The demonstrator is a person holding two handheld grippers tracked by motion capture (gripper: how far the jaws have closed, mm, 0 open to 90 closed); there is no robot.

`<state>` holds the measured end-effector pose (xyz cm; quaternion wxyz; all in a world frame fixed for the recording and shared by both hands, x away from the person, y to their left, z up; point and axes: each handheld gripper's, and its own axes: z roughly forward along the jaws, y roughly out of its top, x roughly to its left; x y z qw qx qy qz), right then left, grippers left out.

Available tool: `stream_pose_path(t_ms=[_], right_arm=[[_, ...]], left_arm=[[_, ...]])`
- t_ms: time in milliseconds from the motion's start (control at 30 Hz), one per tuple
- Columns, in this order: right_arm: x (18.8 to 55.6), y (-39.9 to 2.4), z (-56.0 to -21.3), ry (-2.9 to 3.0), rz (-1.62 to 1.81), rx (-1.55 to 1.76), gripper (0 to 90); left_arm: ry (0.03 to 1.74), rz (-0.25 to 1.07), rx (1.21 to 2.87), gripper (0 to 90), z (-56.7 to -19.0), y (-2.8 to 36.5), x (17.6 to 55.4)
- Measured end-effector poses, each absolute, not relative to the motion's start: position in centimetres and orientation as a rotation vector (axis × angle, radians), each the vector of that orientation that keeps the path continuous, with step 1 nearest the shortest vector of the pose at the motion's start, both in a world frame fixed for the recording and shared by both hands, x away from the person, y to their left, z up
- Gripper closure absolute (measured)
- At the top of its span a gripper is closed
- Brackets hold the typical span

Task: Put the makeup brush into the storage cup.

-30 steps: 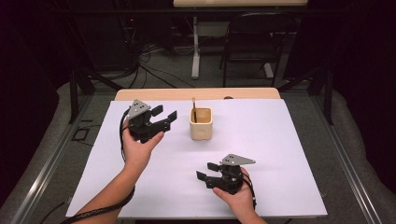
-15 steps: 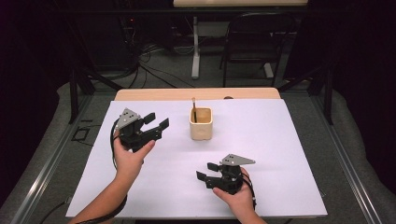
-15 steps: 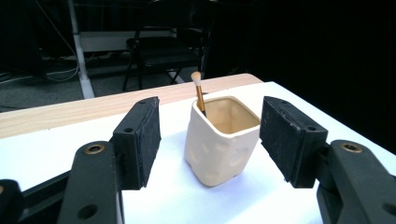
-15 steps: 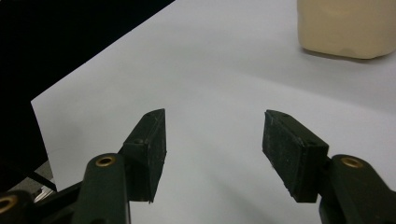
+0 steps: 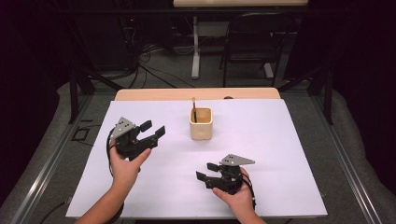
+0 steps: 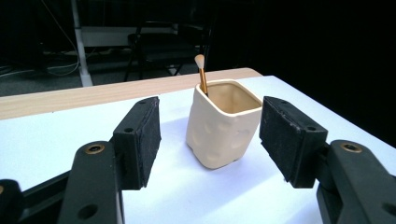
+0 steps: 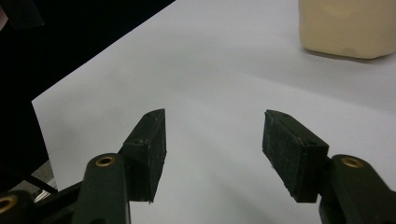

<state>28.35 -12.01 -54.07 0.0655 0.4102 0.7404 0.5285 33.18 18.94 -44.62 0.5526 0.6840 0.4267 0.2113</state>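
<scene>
**Desk:** What do you have on the counter [image 5: 280, 154] right now?

**Operator:** A cream ceramic cup [image 5: 201, 123] stands upright near the middle of the white sheet, toward the far edge. A thin brush [image 5: 194, 108] stands in it, handle down, leaning on the rim; in the left gripper view its pale tip [image 6: 200, 60] pokes above the cup [image 6: 222, 122].

**Desk:** And your grippers?

**Operator:** My left gripper [image 5: 153, 130] is held above the sheet to the cup's left, pointing at it, jaws released and wide, nothing between the pads [image 6: 140, 140]. The cup sits framed between them but well apart. My right gripper [image 5: 207, 171] is low at the near side, jaws likewise spread and empty [image 7: 212, 154], aimed across bare sheet. I think it rests on the counter, though I cannot tell for certain. The cup's base [image 7: 346, 28] shows at the top right corner of the right gripper view.
</scene>
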Motion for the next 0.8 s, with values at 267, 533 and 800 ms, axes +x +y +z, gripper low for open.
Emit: stream_pose_path(t_ms=[267, 533, 800], right_arm=[[28.3, -12.0, -54.0, 2.237, 1.588, 1.235, 39.7], [28.3, -12.0, -54.0, 2.237, 1.589, 1.234, 39.7], [28.3, -12.0, -54.0, 2.224, 1.605, 1.229, 39.7]], left_arm=[[1.043, 0.490, 1.578, 38.7, -45.9, 19.8, 32.4], [1.083, 0.461, 1.554, 38.7, -47.7, 20.7, 32.0], [1.099, 0.472, 1.558, 38.7, -49.1, 21.3, 31.4]])
